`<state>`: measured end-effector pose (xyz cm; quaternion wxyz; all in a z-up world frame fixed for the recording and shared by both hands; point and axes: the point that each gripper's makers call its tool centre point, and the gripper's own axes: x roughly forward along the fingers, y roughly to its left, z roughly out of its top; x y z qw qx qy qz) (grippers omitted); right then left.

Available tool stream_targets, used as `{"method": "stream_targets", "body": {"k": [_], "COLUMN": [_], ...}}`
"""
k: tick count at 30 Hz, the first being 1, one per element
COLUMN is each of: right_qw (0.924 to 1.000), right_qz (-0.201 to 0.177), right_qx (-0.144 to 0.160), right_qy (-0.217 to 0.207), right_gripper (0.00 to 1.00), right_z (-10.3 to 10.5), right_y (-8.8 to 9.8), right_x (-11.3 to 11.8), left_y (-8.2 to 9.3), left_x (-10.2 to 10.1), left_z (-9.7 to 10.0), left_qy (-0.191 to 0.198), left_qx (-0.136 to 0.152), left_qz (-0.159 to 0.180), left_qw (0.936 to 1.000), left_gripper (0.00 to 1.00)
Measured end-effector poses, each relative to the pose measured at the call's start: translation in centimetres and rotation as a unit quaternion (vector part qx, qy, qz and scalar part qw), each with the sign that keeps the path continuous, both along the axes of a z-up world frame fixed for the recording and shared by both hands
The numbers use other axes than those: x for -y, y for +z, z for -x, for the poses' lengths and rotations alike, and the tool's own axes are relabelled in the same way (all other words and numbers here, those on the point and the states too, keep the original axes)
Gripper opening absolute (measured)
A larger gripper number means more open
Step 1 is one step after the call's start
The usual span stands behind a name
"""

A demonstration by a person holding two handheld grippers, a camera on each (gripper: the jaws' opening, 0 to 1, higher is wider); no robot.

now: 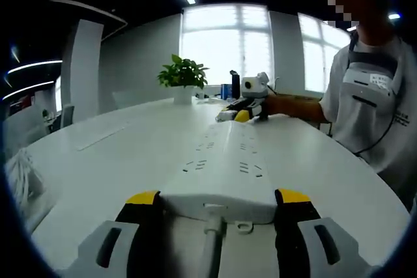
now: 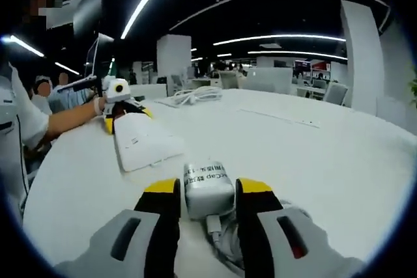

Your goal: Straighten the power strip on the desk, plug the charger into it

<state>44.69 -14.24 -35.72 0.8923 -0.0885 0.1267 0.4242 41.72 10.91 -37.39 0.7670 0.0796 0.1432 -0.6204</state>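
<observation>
Nearest the left claw [image 1: 218, 206] lies the cord end of the power strip [image 1: 225, 167], which sits between the yellow-tipped jaws; they appear to press its two sides, so the strip looks held, narrow grip, flat on the white tabletop [image 1: 117, 161]. From that end the strip runs lengthwise away toward the right claw [image 1: 246, 114] and a potted plant [image 1: 184, 76] by the windows beyond it.

As a judgement, the strip is a long, stiff plastic bar, light, with a smooth shell that could slip or pivot on the tabletop; taking it across the short end beside the cord, as now, gives the best lever for swinging it straight. Its cord [image 1: 210, 252] may drag and resist.

In the right gripper view the power strip [image 2: 146, 141] lies just beyond and to the left of the charger [image 2: 208, 190], with the left claw [image 2: 124, 112] at its far end and a person's forearm behind it. The right claw [image 2: 208, 200] is closed narrowly on the charger, a small white block, rigid and fairly dense, its cable [image 2: 218, 232] trailing back between the jaws. Gripping its flat sides should keep the prongs steady; the prongs themselves cannot be seen.

A dark printed label on the charger's top carries small characters, partly reading "Cap"; the rest is too blurred. Faint print on the strip's underside is unreadable.
</observation>
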Motion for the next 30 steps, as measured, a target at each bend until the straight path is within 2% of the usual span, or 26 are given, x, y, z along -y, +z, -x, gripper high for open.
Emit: {"method": "stream_targets", "body": {"k": [5,7,8,9,14,30], "right_qw": [0.9998,0.9998,0.9999,0.9999,0.9999,0.9996], "right_qz": [0.016,0.016,0.005,0.003,0.013,-0.014], "right_qx": [0.011,0.007,-0.009,-0.011,-0.005,-0.018], "right_qy": [0.005,0.002,0.003,0.000,-0.003,-0.017], "right_gripper": [0.31,0.28,0.27,0.27,0.27,0.27], "right_z": [-0.05,-0.15,0.06,-0.01,0.04,0.16], "right_y": [-0.21,-0.26,-0.28,-0.21,-0.21,0.65], "right_x": [-0.20,-0.15,-0.27,-0.23,-0.16,0.19], "left_y": [0.00,0.00,0.01,0.01,0.03,0.04], "left_x": [0.00,-0.01,-0.01,-0.01,-0.02,-0.07], "left_z": [0.04,0.05,0.06,0.07,0.10,0.09], "left_qy": [0.000,0.000,0.000,0.000,0.000,0.000], "left_qx": [0.000,0.000,0.000,0.000,0.000,0.000], "left_qz": [0.000,0.000,0.000,0.000,0.000,0.000], "left_qw": [1.0000,1.0000,1.0000,1.0000,1.0000,1.0000], "left_gripper": [0.70,0.70,0.70,0.70,0.70,0.70]}}
